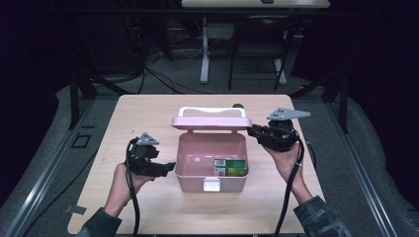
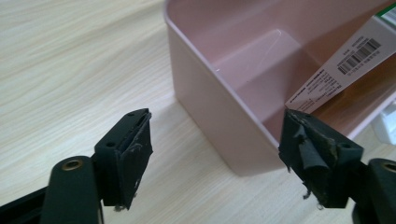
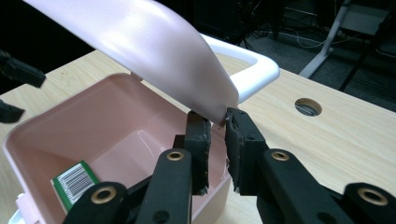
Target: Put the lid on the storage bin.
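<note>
1. Pink box [image 1: 210, 165] sits on the tabletop [image 1: 148, 118] between my two sets of jaws, its lid [image 1: 211, 122] raised and leaning back, a white handle [image 1: 212, 111] along the lid's top edge.
2. My right jaws [image 3: 215, 122] are nearly closed and pinch the lid's corner edge; the thin pink plastic runs down into the narrow gap between the pads.
3. My left jaws [image 2: 215, 149] stand wide apart with nothing between them, just outside the box's near wall, one pad over bare wood, the other by the rim.
4. Inside, off to the far side of my left jaws, a small green and white carton [image 1: 230, 167] leans against the wall, barcode panel up.
5. Handling, as I judge it: the box is thin moulded plastic, light and stiff but smooth, so it may skid across the wood if I push the lid without steadying the base.
6. The lid edge is slippery and narrow; a pinch at the corner can slide off, so a hold nearer the middle of the edge or on the handle looks safer.
7. The carton looks light and crushable; I would take it across its narrow sides with a gentle squeeze.
</note>
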Demonstrator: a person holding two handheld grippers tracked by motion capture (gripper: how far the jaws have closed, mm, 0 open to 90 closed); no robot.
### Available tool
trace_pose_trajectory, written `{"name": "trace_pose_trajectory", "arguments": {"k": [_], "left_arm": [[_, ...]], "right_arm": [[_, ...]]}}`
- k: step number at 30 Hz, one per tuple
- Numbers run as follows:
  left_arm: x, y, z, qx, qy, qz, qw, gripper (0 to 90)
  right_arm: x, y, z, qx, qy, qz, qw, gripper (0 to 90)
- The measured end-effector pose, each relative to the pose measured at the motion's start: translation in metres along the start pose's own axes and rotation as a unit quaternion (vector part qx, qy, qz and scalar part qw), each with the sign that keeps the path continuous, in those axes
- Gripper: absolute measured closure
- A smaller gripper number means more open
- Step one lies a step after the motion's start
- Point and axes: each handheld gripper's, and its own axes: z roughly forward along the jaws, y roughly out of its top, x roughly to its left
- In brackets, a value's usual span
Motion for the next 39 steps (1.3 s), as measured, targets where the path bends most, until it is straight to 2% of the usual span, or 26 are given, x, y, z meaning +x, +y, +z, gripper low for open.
{"name": "trace_pose_trajectory", "arguments": {"k": [1,4,8,13,16,19,24,28,31,32,35,39], "left_arm": [[0.004,-0.001,-0.009,-0.005,0.002,-0.004,1.0,19.2],[0.01,-0.002,-0.019,-0.019,0.006,-0.01,0.9998,16.5],[0.017,-0.005,-0.021,-0.022,0.017,-0.016,0.9995,15.3],[0.027,-0.015,-0.014,-0.015,0.032,-0.025,0.9991,12.6],[0.035,-0.03,-0.006,-0.013,0.036,-0.046,0.9982,4.4],[0.039,-0.039,0.001,-0.002,0.038,-0.045,0.9983,1.2],[0.045,-0.049,0.002,-0.001,0.03,-0.051,0.9982,0.1],[0.051,-0.055,0.003,-0.007,0.034,-0.063,0.9974,0.1],[0.055,-0.057,0.005,-0.008,0.038,-0.062,0.9974,0.1],[0.057,-0.06,0.008,-0.005,0.045,-0.059,0.9972,0.1],[0.058,-0.061,0.011,0.0,0.041,-0.062,0.9972,0.1],[0.056,-0.061,0.015,0.004,0.036,-0.051,0.998,0.1]], "right_arm": [[0.0,-0.001,0.0,-0.001,0.001,0.002,1.0,79.1],[0.002,-0.004,-0.003,-0.002,0.004,0.004,1.0,79.2],[0.003,-0.005,-0.004,0.0,0.007,0.004,1.0,79.0],[0.006,-0.007,-0.006,0.002,0.008,0.005,1.0,77.9],[0.008,-0.007,-0.008,0.006,0.007,0.006,0.9999,77.4],[0.011,-0.007,-0.01,0.012,0.005,0.003,0.9999,77.2],[0.013,-0.009,-0.015,0.013,0.007,0.0,0.9999,77.7],[0.017,-0.01,-0.016,0.018,0.005,-0.006,0.9998,77.3],[0.019,-0.011,-0.018,0.021,0.005,-0.008,0.9997,77.1],[0.02,-0.012,-0.018,0.021,0.005,-0.007,0.9997,77.1],[0.021,-0.013,-0.02,0.024,0.006,-0.007,0.9997,77.2],[0.025,-0.019,-0.022,0.032,0.007,-0.008,0.9994,76.9]]}}
